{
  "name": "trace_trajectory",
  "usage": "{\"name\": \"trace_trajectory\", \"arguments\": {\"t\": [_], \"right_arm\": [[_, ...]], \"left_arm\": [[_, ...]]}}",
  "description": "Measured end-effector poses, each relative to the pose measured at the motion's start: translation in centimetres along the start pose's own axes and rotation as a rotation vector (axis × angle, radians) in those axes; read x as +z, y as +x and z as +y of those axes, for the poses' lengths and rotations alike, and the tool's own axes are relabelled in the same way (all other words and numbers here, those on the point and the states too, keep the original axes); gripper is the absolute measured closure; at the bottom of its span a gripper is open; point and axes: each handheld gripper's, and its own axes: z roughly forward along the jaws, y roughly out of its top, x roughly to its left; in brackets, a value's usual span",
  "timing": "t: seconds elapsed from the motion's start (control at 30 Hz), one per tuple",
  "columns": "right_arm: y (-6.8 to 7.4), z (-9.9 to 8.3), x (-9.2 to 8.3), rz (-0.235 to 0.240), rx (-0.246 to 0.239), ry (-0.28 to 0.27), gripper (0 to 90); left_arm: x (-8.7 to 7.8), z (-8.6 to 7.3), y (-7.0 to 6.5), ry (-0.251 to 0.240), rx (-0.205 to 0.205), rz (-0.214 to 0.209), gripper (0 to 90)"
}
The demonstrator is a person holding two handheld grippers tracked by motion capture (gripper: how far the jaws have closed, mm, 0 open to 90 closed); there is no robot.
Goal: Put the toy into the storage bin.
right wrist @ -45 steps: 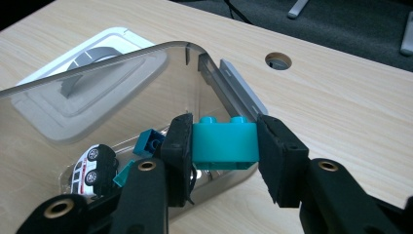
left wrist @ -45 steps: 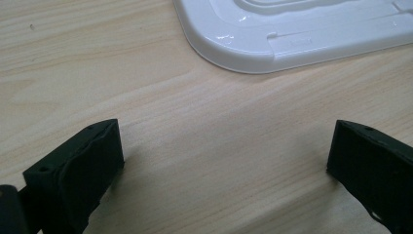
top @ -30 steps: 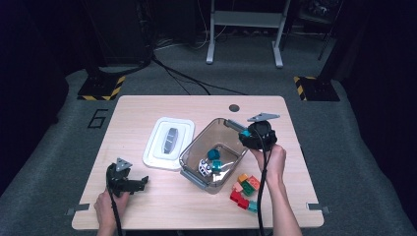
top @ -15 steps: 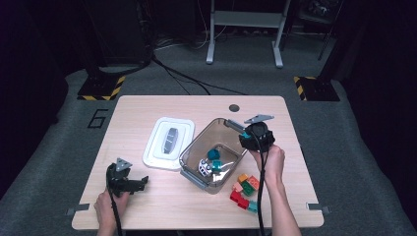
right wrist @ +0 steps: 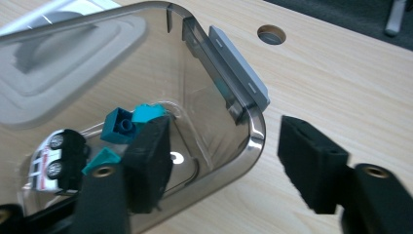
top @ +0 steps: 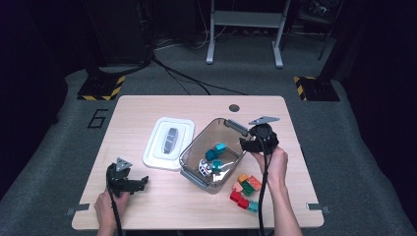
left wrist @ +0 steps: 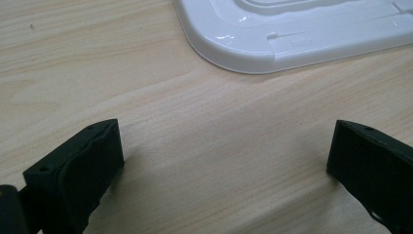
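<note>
High view: your right gripper [top: 246, 143] sits right of centre at the far right rim of the clear bin [top: 194, 155]; its jaws have just been opening, one inside and one outside the wall. Your left gripper [top: 142, 182], lower left, rests released on bare table [top: 147, 108] below the white lid [top: 168, 142]. Loose bricks [top: 246, 191] lie lower right of the bin.

Left gripper view: jaws wide apart, nothing between them; the lid's edge [left wrist: 272, 46] crosses the top, open wood below.

Right gripper view: jaws parted, straddling the bin's corner rim [right wrist: 253, 141] without pressing it. Teal bricks [right wrist: 131, 122] and a toy car [right wrist: 56, 158] lie inside at left; clear tabletop at right.
</note>
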Motion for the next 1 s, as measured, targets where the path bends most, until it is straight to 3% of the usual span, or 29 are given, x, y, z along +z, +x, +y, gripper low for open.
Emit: {"name": "trace_trajectory", "arguments": {"t": [0.1,0.33,0.47,0.67,0.77,0.8,1.0], "right_arm": [[-0.8,-1.0,-1.3,0.051,0.027,-0.033,20.4],[-1.7,-3.1,-3.1,0.092,0.018,-0.042,8.2],[-2.0,-4.9,-3.6,0.106,0.022,-0.018,0.0],[-2.3,-7.2,-3.6,0.109,0.006,0.001,0.0],[-2.2,-8.1,-3.4,0.124,0.032,0.022,0.0],[-2.3,-8.4,-3.2,0.121,0.009,0.024,0.0],[-1.6,-10.3,-1.5,0.117,0.019,0.081,4.1]], "left_arm": [[0.0,0.0,0.0,0.001,0.000,0.000,0.0],[0.0,0.0,0.0,0.000,0.000,0.000,0.0],[0.0,0.0,0.0,0.001,0.000,0.000,0.0],[0.0,0.0,0.0,0.000,0.000,0.000,0.0],[0.0,0.0,0.0,0.000,0.000,0.000,0.0],[0.0,0.0,0.0,0.001,0.000,0.000,0.0],[0.0,0.0,0.0,0.001,0.001,0.000,0.0]]}}
